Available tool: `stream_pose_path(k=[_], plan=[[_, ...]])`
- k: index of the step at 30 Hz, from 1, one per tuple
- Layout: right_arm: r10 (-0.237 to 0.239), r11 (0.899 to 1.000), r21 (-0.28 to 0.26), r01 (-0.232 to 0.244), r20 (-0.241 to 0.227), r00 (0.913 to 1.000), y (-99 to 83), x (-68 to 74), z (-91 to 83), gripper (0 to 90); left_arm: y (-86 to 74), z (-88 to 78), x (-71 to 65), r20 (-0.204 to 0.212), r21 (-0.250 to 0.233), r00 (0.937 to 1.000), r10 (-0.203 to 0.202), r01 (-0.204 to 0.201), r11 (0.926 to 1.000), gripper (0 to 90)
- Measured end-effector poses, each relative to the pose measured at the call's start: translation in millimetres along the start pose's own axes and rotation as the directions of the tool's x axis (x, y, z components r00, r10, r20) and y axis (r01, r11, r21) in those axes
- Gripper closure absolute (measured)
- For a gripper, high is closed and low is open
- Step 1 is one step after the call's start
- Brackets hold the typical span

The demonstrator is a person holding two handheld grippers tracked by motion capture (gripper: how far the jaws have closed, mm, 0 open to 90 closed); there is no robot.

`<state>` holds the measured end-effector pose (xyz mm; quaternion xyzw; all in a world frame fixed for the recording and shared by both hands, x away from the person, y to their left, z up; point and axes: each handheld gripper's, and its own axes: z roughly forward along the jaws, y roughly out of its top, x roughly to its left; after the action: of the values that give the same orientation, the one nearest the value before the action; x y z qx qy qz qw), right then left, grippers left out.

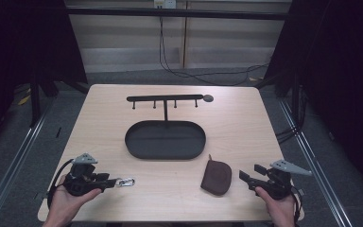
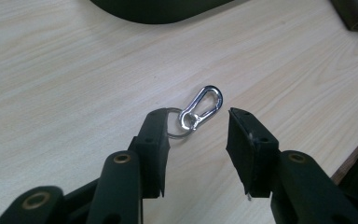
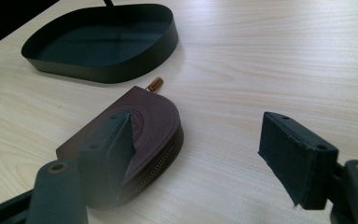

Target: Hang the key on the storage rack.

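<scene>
Left tool [image 2: 193,126] is the one in play. Silver carabiner [image 2: 201,107] with a small key ring [image 2: 172,131] on its lower end sits right at the tool tips, in the gap between the jaws. Jaws stand apart, pads not pressing on it. The ring looks tucked against or behind the left jaw's tip; can't tell from the left gripper view whether it's snagged there or just lying beside it.

Key relation: the carabiner's long axis runs diagonally across the gap, ring end near the left jaw, free end pointing up toward the right jaw's tip. So it's neither square to the closing line nor along it. Closing as is would likely catch it on the slant and let it pivot.

In the high view the carabiner [image 1: 125,182] lies on the counter [image 1: 236,123] just off the left tool [image 1: 114,181] tips, front-left area. Nearer hand is clearly the left hand [image 1: 68,198].

Right tool [image 3: 196,140] is open, nothing gripped. Brown zip pouch [image 3: 130,135] lies flat on the counter beside and partly behind its left jaw, not between the pads; the right jaw stands well clear. In the high view the pouch [image 1: 216,177] sits just left of the right tool [image 1: 244,177].

Black oval tray [image 1: 165,140] with the hook rack [image 1: 165,99] behind it sits mid-counter, ahead and to the right of the carabiner. My guess: the carabiner ends up on a hook, so the left tool needs a firm hold on the body with the gate end left free.
</scene>
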<state>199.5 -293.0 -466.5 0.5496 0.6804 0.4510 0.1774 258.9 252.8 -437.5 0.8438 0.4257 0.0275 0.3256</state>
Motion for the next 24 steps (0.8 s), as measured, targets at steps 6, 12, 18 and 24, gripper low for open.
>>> stream_pose_path(k=[6, 12, 18, 24], plan=[[0.006, 1.0, 0.008, -0.006, -0.003, 1.0, -0.2, -0.7, 1.0, 25.6, 9.7, 6.3, 3.0, -0.011, 0.05, 0.9999, -0.009, 0.009, 0.9987, 49.9], [0.0, 1.0, 0.018, 0.0, -0.009, 1.0, -0.3, -0.6, 2.5, 25.6, 16.0, 14.6, 7.2, -0.013, 0.132, 0.9998, -0.012, 0.013, 0.9912, 48.7], [-0.005, 1.0, 0.026, 0.005, -0.011, 0.9999, -0.3, -0.1, 3.6, 25.6, 19.6, 21.0, 10.2, -0.008, 0.174, 0.9998, -0.017, 0.018, 0.9845, 45.3], [-0.006, 0.999, 0.035, 0.006, -0.015, 0.9999, -0.5, 0.4, 4.3, 25.6, 26.8, 27.7, 9.1, -0.023, 0.229, 0.9997, -0.009, 0.014, 0.9733, 45.8]])
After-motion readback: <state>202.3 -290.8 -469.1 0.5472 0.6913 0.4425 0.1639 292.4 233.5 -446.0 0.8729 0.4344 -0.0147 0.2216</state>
